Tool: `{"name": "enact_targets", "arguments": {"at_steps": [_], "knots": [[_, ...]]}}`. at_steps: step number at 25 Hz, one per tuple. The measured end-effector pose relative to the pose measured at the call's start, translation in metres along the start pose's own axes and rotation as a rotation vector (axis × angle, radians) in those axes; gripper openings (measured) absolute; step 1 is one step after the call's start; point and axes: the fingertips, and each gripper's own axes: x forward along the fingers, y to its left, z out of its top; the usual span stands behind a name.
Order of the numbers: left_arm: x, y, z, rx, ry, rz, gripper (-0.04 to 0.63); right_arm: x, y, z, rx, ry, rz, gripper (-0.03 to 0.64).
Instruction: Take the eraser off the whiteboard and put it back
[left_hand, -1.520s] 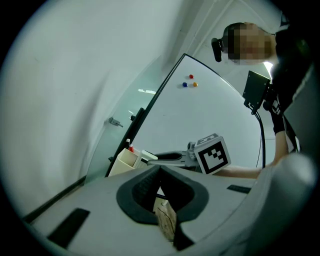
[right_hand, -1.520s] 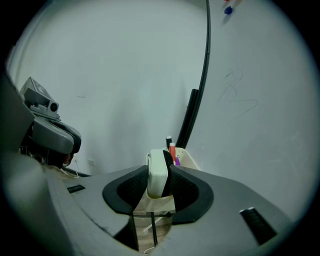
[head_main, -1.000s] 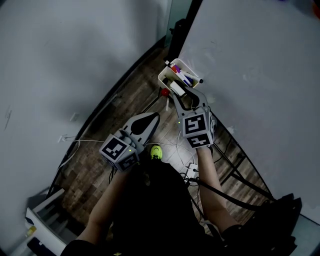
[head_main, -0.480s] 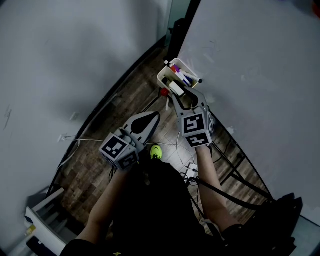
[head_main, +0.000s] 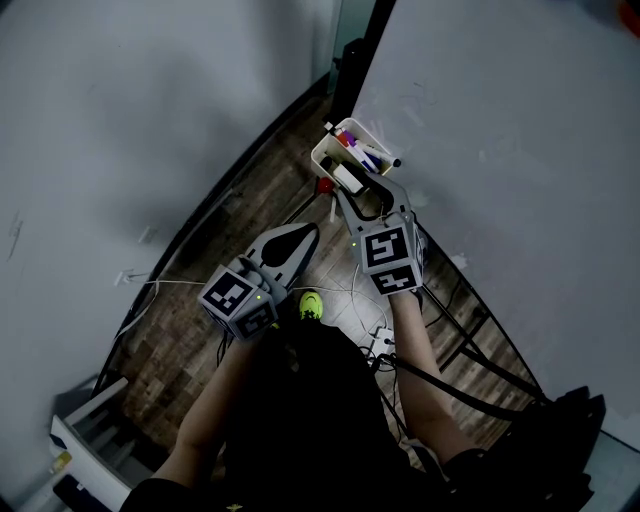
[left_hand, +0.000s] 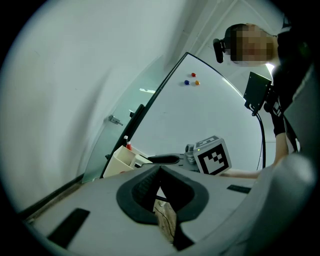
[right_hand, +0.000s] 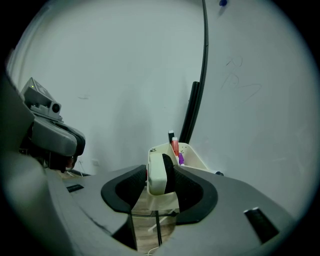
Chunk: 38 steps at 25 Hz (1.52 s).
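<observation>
The eraser (right_hand: 155, 174), white with a black felt side, stands on edge between the jaws of my right gripper (right_hand: 158, 176), at the front of a cream marker tray (right_hand: 194, 156). Those jaws are opening: the felt side still lies against the right pad, and a thin gap shows at the left pad. In the head view the right gripper (head_main: 368, 192) reaches to the tray (head_main: 322, 150) by the whiteboard (head_main: 500, 110), with the eraser (head_main: 347, 178) at its tips. My left gripper (head_main: 303, 234) is shut with nothing in it, level and to the left; its jaws (left_hand: 159, 171) meet.
Red, purple and black markers (head_main: 365, 152) stand in the tray's far part. A black stand post (head_main: 352, 70) rises beside the board. Cables (head_main: 345, 290) trail over the wooden floor below, near a yellow-green shoe (head_main: 312, 303). Small magnets (left_hand: 191, 80) dot the board.
The right gripper's jaws have spread a little wider round the eraser. Both hands have kept their places, and the left gripper looks the same.
</observation>
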Motion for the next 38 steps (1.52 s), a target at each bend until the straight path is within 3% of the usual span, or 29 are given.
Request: {"name": "enact_targets", "arguments": {"at_steps": [5, 15, 26, 38], "knots": [[-0.001, -0.004, 0.005, -0.018, -0.015, -0.020, 0.015, -0.004, 0.002, 0.009, -0.003, -0.017, -0.001, 0.167], [0.006, -0.003, 0.001, 0.039, 0.027, 0.004, 0.015, -0.018, 0.005, 0.012, 0.032, -0.051, 0.012, 0.166], [-0.006, -0.019, 0.002, 0.042, 0.040, -0.041, 0.015, -0.044, 0.015, 0.013, 0.052, -0.054, -0.020, 0.144], [-0.063, -0.058, -0.014, 0.051, 0.071, -0.145, 0.015, -0.099, 0.075, 0.014, 0.072, -0.045, -0.091, 0.144]]}}
